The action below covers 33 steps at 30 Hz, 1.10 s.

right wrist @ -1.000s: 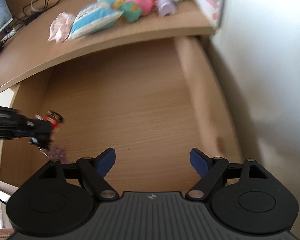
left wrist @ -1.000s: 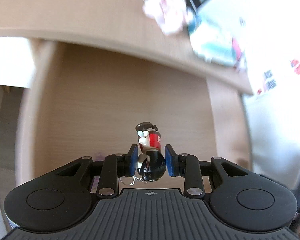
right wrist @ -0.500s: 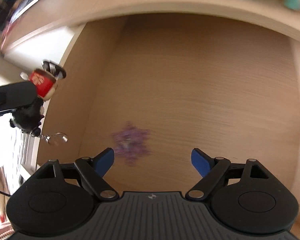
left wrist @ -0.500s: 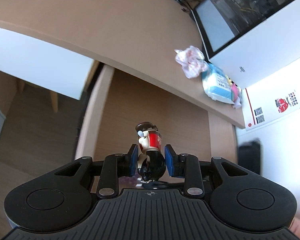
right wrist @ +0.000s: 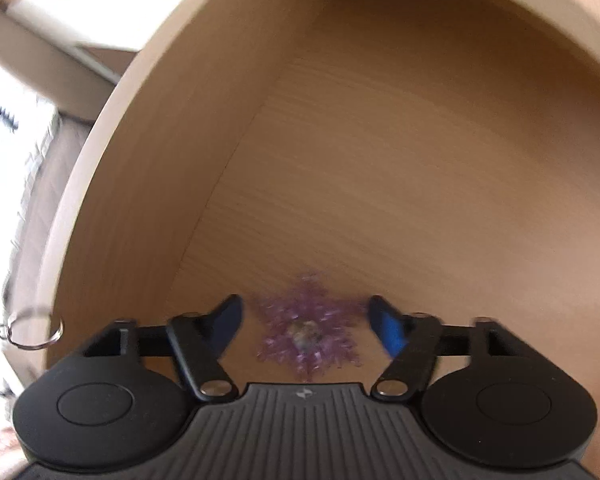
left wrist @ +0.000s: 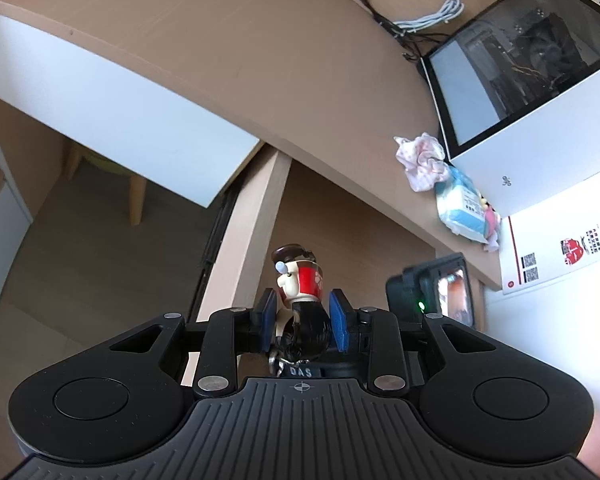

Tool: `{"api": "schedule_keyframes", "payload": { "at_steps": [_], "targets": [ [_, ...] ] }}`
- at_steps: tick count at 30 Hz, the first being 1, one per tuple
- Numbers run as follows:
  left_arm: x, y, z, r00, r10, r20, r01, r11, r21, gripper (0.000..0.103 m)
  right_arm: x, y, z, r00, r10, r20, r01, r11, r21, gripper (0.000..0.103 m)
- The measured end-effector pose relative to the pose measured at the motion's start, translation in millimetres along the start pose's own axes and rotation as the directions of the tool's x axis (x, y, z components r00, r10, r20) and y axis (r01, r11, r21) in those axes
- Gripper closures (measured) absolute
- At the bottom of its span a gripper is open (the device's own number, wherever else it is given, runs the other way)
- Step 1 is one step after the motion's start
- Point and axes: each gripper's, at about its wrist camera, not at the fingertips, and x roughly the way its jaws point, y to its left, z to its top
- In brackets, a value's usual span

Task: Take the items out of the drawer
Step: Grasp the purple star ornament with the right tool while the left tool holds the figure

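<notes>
Right claw [right wrist: 306, 322]: wide, straddling purple snowflake ornament [right wrist: 308, 332] on drawer floor [right wrist: 420, 200], lower centre. Advice: descend squarely, close on the hub, not brittle tips. Left claw [left wrist: 303, 316]: clamping figurine keychain [left wrist: 300, 296], centre frame.

Left wrist view sharp, evenly daylit; strong fisheye bending desk edge [left wrist: 204, 92] into arc. White wall [left wrist: 560, 344] at right overexposed, detail washed out. Glass side of computer case [left wrist: 512, 64] carries pale reflection. Right wrist view motion-blurred throughout: purple snowflake ornament [right wrist: 308, 332] smeared, drawer [right wrist: 380, 200] wood grain streaked. Upper left corner blown out white; drawer's far corner under desk in shadow.
</notes>
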Motion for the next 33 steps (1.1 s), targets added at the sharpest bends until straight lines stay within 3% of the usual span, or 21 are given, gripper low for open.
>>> {"api": "schedule_keyframes", "payload": {
  "at_steps": [3,4,6,16,18,21,25,28,33],
  "targets": [
    [7.6,-5.0,-0.6,1.000,-0.016,-0.024,0.016,1.000,0.014,0.071,-6.4,-1.6,-6.5,1.000,0.005,0.006,-0.005,1.000,-0.005,0.059],
    [10.6,-7.6,-1.1,0.999,-0.022,-0.035,0.023,0.999,0.023,0.071,-9.3,-5.5,-9.8,1.000,0.007,0.009,-0.008,1.000,0.011,0.073],
    [17.6,-15.3,-3.6,0.998,-0.030,-0.060,0.034,0.998,0.050,0.071,-15.3,-16.3,-17.3,1.000,0.009,0.007,-0.010,0.999,0.053,0.080],
    [52.0,-42.8,-11.6,0.987,-0.036,-0.159,0.059,0.988,0.143,0.071,-48.0,-82.2,-53.0,0.993,-0.087,0.082,0.062,0.959,0.275,0.082],
    [55.5,-46.9,-13.4,0.986,-0.026,-0.163,0.055,0.984,0.171,0.071,-54.6,-89.8,-59.1,0.993,-0.077,0.094,0.044,0.950,0.309,0.081],
    [56.5,-48.2,-14.0,0.986,-0.023,-0.163,0.053,0.982,0.180,0.071,-59.9,-83.7,-68.8,0.993,-0.053,0.109,0.015,0.946,0.323,0.069],
    [52.9,-45.4,-10.8,0.988,-0.021,-0.154,0.049,0.982,0.180,0.071,-54.4,-74.1,-62.4,0.995,-0.030,0.099,0.001,0.960,0.279,0.059],
    [46.7,-41.3,-6.1,0.991,-0.018,-0.132,0.041,0.984,0.171,0.071,-47.5,-47.8,-49.3,0.996,-0.023,0.086,0.004,0.978,0.207,0.042],
    [33.1,-32.2,2.6,0.996,-0.010,-0.083,0.023,0.989,0.149,0.071,-33.9,-12.0,-24.4,0.995,-0.069,0.070,0.062,0.994,0.087,0.041]
  ]
}}
